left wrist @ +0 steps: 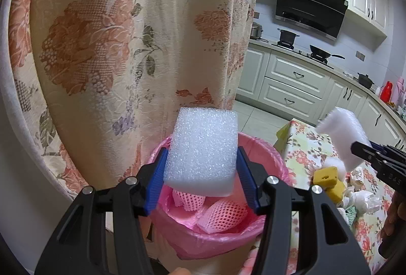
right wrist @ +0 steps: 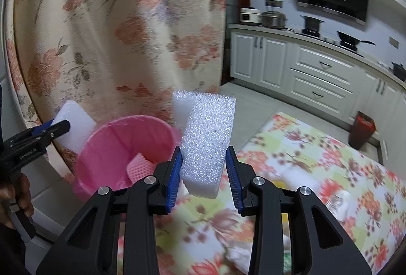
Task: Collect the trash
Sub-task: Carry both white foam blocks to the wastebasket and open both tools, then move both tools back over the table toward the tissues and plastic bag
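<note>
My left gripper (left wrist: 201, 171) is shut on a wide white foam block (left wrist: 201, 150), held just above the pink bin (left wrist: 220, 237). Pink foam net wrappers (left wrist: 223, 214) lie inside the bin's pink liner. My right gripper (right wrist: 204, 175) is shut on a narrower white foam block (right wrist: 208, 140), over the edge of the floral table (right wrist: 304, 173) and to the right of the pink bin (right wrist: 121, 148). In the left wrist view the right gripper (left wrist: 365, 153) shows at the right with its foam block (left wrist: 340, 133). In the right wrist view the left gripper (right wrist: 58, 130) shows at the left with its foam block (right wrist: 76, 125).
A floral curtain (left wrist: 114, 47) hangs right behind the bin. On the table lie a yellow sponge piece (left wrist: 327, 181) and crumpled white wrappers (left wrist: 362, 196). Kitchen cabinets (right wrist: 317, 77) and a stove with pots run along the far wall. A dark red bin (right wrist: 361, 129) stands on the floor.
</note>
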